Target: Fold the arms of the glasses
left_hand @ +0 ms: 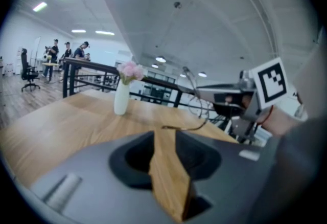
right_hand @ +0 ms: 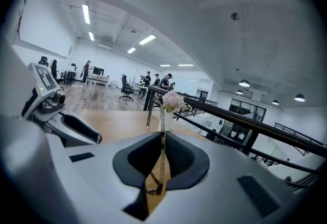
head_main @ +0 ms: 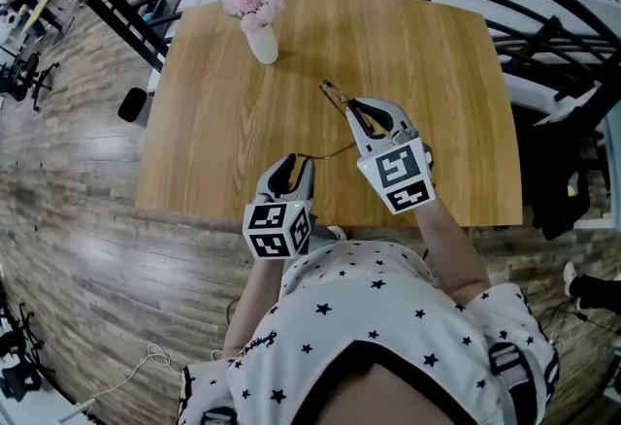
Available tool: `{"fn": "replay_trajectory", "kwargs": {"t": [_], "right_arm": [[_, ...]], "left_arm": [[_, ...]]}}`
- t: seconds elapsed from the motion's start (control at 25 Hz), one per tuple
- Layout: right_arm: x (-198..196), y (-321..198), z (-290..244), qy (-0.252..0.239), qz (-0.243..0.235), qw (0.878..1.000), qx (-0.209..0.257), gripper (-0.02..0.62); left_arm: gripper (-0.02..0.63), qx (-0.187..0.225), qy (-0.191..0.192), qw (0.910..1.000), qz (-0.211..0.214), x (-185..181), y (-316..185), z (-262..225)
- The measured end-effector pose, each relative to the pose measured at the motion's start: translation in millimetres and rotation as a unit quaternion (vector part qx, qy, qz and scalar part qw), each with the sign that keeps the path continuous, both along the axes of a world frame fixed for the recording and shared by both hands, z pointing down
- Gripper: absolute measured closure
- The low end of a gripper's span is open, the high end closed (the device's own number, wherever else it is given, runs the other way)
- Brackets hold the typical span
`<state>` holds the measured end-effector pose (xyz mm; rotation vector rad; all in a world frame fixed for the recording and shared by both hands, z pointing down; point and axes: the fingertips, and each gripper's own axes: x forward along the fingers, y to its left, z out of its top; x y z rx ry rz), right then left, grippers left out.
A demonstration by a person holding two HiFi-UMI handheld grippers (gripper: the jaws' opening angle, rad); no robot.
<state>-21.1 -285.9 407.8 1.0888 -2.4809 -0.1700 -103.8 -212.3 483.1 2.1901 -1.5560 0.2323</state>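
Observation:
Thin wire-framed glasses (head_main: 334,93) hang over the wooden table (head_main: 213,122), with my right gripper (head_main: 355,107) shut on the frame. In the right gripper view the frame (right_hand: 162,162) runs up between the closed pads. One arm of the glasses (head_main: 325,155) sticks out to the left, and its tip ends just ahead of my left gripper (head_main: 291,165). In the left gripper view that arm tip (left_hand: 171,127) lies beyond the open left gripper (left_hand: 164,138), with nothing between the jaws. The right gripper (left_hand: 230,96) shows there at the right, holding the lenses.
A white vase of pink flowers (head_main: 260,25) stands at the table's far left. Black railings (head_main: 543,35) curve round the far and right sides. The near table edge (head_main: 194,210) runs just under both grippers. People and office chairs are far off in the room.

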Motion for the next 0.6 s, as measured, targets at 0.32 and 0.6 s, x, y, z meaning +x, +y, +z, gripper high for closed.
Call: {"fn": "replay_trajectory", "kwargs": {"t": [0.32,0.6], "right_arm": [[-4.0,10.5,13.5,0.004,-0.007,1.0,-0.013,0.574],[-8.3,21.8,26.2,0.01,-0.018,0.999,-0.027,0.574]], "left_arm": [[0.477,0.013,0.008,0.9999,-0.007,-3.8,-4.5,-10.7],[0.477,0.023,0.013,0.9996,-0.007,-0.9,-7.0,-18.9]]}}
